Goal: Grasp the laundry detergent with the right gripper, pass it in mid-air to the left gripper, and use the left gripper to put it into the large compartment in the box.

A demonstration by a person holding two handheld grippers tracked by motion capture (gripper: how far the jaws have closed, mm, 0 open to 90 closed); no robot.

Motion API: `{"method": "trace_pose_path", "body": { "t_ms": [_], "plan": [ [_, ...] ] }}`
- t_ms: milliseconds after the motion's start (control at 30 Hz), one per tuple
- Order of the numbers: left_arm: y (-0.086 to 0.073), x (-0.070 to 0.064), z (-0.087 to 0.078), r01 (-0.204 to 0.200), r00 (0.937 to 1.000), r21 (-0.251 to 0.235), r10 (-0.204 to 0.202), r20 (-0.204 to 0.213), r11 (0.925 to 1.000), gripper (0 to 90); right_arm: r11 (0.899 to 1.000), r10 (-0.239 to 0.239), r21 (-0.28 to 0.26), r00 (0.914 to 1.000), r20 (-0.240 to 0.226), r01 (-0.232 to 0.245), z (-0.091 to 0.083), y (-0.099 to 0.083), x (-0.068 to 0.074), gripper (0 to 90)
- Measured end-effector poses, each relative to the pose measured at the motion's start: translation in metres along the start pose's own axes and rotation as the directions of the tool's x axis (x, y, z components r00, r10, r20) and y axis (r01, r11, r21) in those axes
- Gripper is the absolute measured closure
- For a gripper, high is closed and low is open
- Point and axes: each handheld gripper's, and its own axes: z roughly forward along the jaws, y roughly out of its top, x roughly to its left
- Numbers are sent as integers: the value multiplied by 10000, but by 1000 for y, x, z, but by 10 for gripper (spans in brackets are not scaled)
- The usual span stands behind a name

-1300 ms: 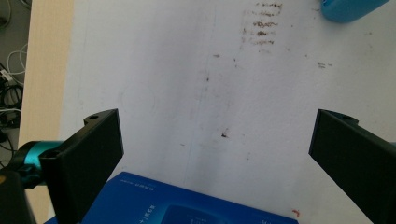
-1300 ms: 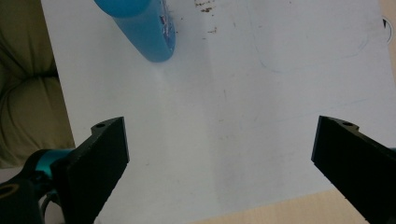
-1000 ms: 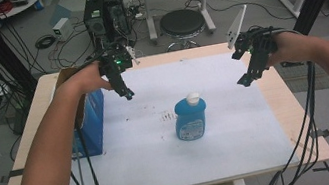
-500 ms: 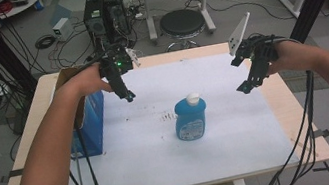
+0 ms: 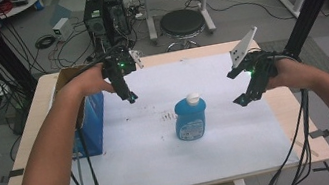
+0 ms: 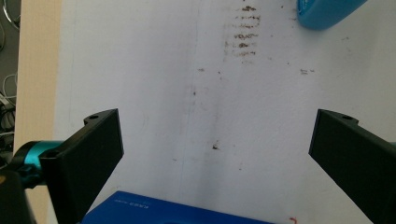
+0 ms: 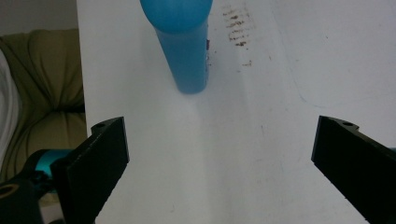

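Broadly, the white-covered counter [image 5: 139,167] carries a blue box [image 5: 91,127] at its left edge and an upright, capped blue bottle [image 5: 189,118] near the middle, apparently holding blue liquid. Nothing is grasped yet: left claw [image 5: 129,97] and right claw [image 5: 244,100] hover released, flanking the bottle.

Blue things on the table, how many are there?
2: a blue bottle standing upright in the middle of the white sheet, and a blue box at the table's left edge. Others may be hidden.
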Motion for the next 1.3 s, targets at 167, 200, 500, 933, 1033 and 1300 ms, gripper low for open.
{"method": "trace_pose_path", "body": {
  "t_ms": [167,200,500,933,1033,1300],
  "plan": [
    [2,-1,-1,-60,10000,-72,60,16,10000,30,9985,105,-529,9998,-181,-115,10,-7,2,30],
    [2,-1,-1,-55,10000,-60,55,26,10000,29,9979,141,-623,9996,-234,-155,13,-8,3,30],
    [1,-1,0,-28,10000,-18,28,10,10000,29,9895,203,-1417,9981,-583,-284,37,-17,3,30],
    [0,-1,2,-15,10000,-43,15,15,10000,29,9738,83,-2262,9977,-679,-235,65,-17,8,30],
    [0,-1,3,-57,10000,-43,57,16,10000,29,9679,99,-2497,9972,-748,-284,72,-17,10,30],
    [1,-1,3,-17,10000,-54,17,2,10000,30,9529,108,-3012,9961,-871,-367,87,-20,12,30]
  ]
}}
